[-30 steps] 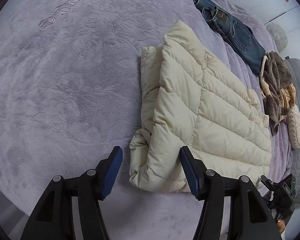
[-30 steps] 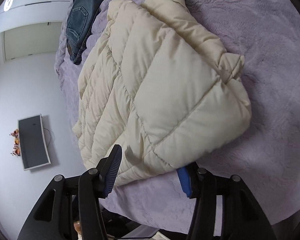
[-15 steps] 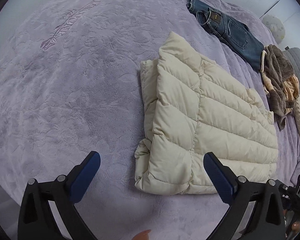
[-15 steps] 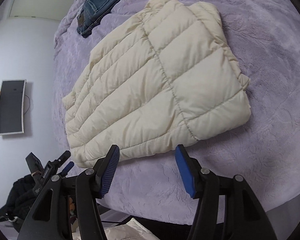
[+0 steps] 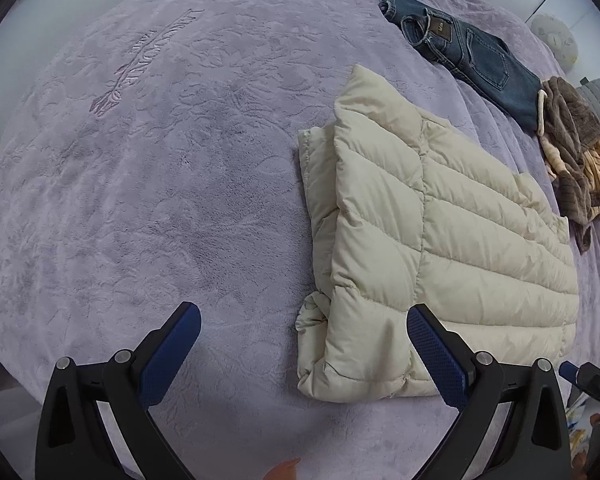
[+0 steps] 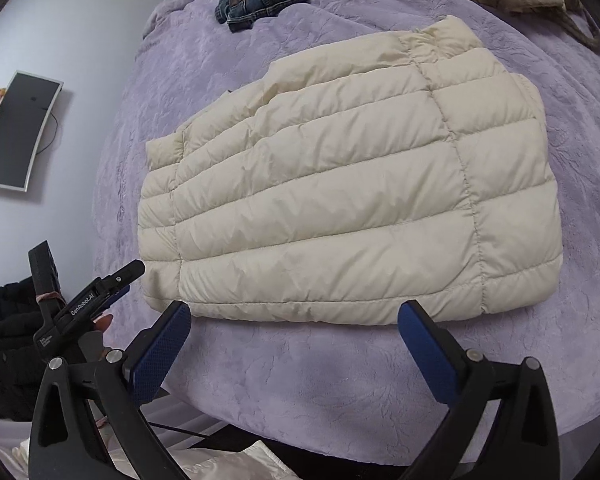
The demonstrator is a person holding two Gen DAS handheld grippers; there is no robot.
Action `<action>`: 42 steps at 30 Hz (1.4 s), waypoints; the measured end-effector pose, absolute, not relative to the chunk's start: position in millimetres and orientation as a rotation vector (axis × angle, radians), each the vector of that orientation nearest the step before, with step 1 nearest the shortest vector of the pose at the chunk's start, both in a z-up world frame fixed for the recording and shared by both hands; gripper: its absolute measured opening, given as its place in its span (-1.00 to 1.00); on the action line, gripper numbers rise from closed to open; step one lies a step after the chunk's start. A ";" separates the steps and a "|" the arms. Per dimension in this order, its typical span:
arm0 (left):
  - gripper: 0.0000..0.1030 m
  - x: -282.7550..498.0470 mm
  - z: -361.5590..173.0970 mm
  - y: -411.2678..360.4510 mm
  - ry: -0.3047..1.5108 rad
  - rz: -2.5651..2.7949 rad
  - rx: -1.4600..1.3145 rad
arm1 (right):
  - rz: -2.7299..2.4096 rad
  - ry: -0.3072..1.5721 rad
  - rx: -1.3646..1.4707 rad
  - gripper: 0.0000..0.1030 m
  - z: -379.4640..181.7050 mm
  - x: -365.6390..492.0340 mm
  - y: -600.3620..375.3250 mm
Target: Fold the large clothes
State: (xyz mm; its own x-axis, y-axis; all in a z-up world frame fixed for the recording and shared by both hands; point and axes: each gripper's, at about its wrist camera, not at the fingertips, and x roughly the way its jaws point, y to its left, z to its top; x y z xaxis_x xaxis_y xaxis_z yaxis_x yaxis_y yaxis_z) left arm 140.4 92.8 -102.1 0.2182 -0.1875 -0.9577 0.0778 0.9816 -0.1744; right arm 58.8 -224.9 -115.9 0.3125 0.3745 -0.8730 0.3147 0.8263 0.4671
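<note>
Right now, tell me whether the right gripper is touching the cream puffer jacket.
Apart. The right wrist view shows the right gripper wide open, purple blanket visible between its fingertips and the jacket's near edge.

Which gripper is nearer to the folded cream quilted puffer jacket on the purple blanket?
Left, narrowly. The left gripper hangs open over the folded cream quilted puffer jacket at its near corner; the right gripper hangs open just off its long near edge. Neither touches it.
</note>
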 end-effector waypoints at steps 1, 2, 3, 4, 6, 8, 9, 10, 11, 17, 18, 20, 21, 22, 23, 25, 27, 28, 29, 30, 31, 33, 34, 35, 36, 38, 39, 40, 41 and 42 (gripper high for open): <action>1.00 141.5 -103.4 93.9 1.342 -0.185 -0.097 | 0.037 1.284 0.626 1.00 -115.6 60.4 -222.7; 1.00 142.9 -105.0 95.3 1.346 -0.181 -0.098 | 0.034 1.290 0.613 1.00 -115.3 62.3 -220.3; 1.00 143.8 -106.8 96.5 1.352 -0.177 -0.098 | 0.029 1.293 0.605 1.00 -113.7 62.1 -218.4; 1.00 144.8 -108.9 97.4 1.362 -0.186 -0.103 | 0.022 1.292 0.597 1.00 -112.6 62.5 -217.7; 1.00 147.0 -111.6 99.5 1.372 -0.203 -0.118 | 0.012 1.288 0.578 1.00 -110.9 64.7 -215.2; 1.00 148.5 -112.9 101.9 1.373 -0.216 -0.138 | 0.002 1.289 0.556 1.00 -108.7 65.6 -213.1; 1.00 149.7 -113.3 103.3 1.374 -0.227 -0.151 | -0.002 1.291 0.549 1.00 -108.4 66.5 -212.6; 1.00 151.4 -113.6 104.8 1.373 -0.235 -0.164 | -0.007 1.292 0.543 1.00 -107.8 67.0 -212.3; 1.00 153.5 -113.8 106.6 1.372 -0.245 -0.179 | -0.014 1.292 0.537 1.00 -107.0 67.3 -212.2; 1.00 178.4 -125.9 116.1 1.389 -0.358 -0.293 | -0.038 1.254 0.514 0.95 -102.4 80.2 -210.8; 1.00 183.1 -130.9 116.0 1.400 -0.382 -0.306 | -0.036 1.246 0.510 0.89 -102.1 84.1 -210.5; 1.00 191.4 -142.3 114.5 1.433 -0.433 -0.345 | -0.041 1.235 0.489 0.24 -102.3 92.8 -208.4; 1.00 195.8 -147.7 113.6 1.450 -0.460 -0.371 | -0.050 1.239 0.473 0.03 -103.9 97.9 -207.0; 1.00 199.7 -153.0 112.8 1.465 -0.485 -0.399 | -0.055 1.245 0.462 -0.33 -106.4 103.7 -206.1; 1.00 203.1 -158.2 111.4 1.479 -0.513 -0.425 | -0.050 1.248 0.459 -0.46 -109.1 109.5 -205.4; 1.00 208.8 -167.5 107.5 1.505 -0.569 -0.469 | -0.041 1.238 0.446 -0.61 -113.0 120.8 -204.0; 1.00 213.7 -174.5 103.6 1.517 -0.618 -0.493 | -0.030 1.227 0.422 -0.62 -116.3 132.4 -201.7; 1.00 216.4 -178.3 101.6 1.523 -0.636 -0.498 | -0.020 1.224 0.411 -0.62 -118.3 138.2 -200.5; 1.00 218.8 -181.5 99.1 1.529 -0.644 -0.500 | -0.011 1.222 0.395 -0.62 -120.8 143.6 -198.8; 1.00 221.3 -185.0 97.3 1.534 -0.650 -0.501 | -0.006 1.225 0.371 -0.62 -124.3 148.9 -196.8; 1.00 221.5 -188.1 96.9 1.538 -0.657 -0.504 | -0.004 1.235 0.351 -0.62 -129.6 153.7 -195.3; 1.00 225.3 -193.2 93.1 1.544 -0.668 -0.515 | 0.002 1.263 0.342 -0.62 -143.7 160.6 -194.5; 1.00 226.9 -194.9 90.3 1.545 -0.676 -0.518 | 0.005 1.277 0.345 -0.63 -151.1 162.9 -195.0; 1.00 228.0 -195.9 87.5 1.543 -0.684 -0.520 | 0.007 1.289 0.348 -0.63 -158.2 164.5 -195.9; 1.00 228.9 -196.7 84.5 1.542 -0.690 -0.518 | 0.008 1.297 0.354 -0.63 -164.5 165.5 -197.0; 1.00 229.3 -197.9 78.7 1.542 -0.704 -0.512 | 0.011 1.305 0.376 -0.63 -174.1 166.2 -200.1; 1.00 229.0 -198.9 76.1 1.543 -0.713 -0.506 | 0.013 1.307 0.389 -0.63 -177.6 166.2 -201.7; 1.00 230.5 -199.4 71.1 1.546 -0.717 -0.495 | 0.015 1.308 0.403 -0.64 -180.7 166.2 -203.4; 1.00 230.3 -199.6 66.0 1.549 -0.721 -0.478 | 0.016 1.308 0.418 -0.64 -183.8 166.0 -205.4; 1.00 230.1 -199.5 61.5 1.554 -0.726 -0.461 | 0.017 1.308 0.434 -0.65 -186.4 165.9 -207.4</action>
